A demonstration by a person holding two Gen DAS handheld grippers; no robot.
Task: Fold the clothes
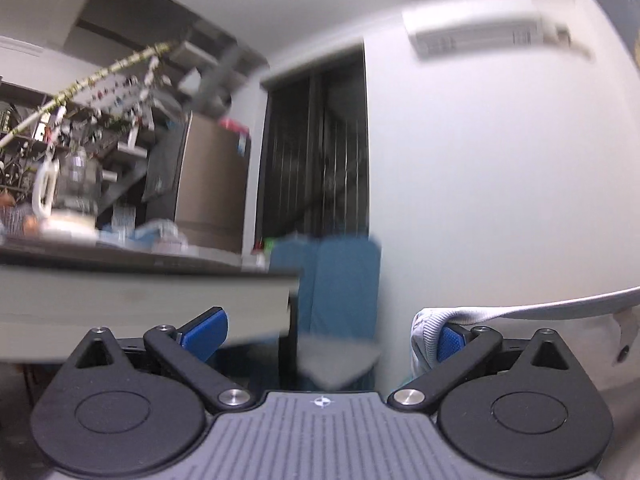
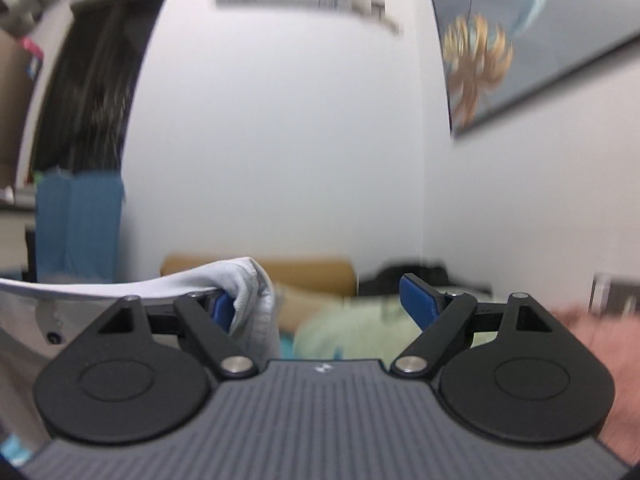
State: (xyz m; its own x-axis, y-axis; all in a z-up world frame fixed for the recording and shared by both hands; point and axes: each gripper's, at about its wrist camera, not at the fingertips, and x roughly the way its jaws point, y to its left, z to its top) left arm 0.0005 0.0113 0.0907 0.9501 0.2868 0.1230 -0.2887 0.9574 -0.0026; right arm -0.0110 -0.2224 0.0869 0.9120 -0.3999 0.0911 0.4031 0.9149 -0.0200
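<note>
A light grey garment (image 1: 520, 312) with a ribbed edge hangs stretched between the two grippers, lifted in the air. In the left wrist view its corner drapes over the right blue pad (image 1: 450, 342) of my left gripper (image 1: 326, 338), whose jaws stand wide apart. In the right wrist view the same garment (image 2: 160, 282) wraps over the left blue pad (image 2: 222, 310) of my right gripper (image 2: 324, 308), also wide apart. A dark button shows on the cloth in each view. Both views are motion-blurred.
A dark-topped counter (image 1: 140, 276) with a jug and clutter stands to the left. A blue cloth (image 1: 340, 280) hangs by a dark doorway (image 1: 316, 152). A pale green cloth (image 2: 352, 332) and a pink one (image 2: 600, 360) lie below the right gripper, near a brown box (image 2: 308, 276).
</note>
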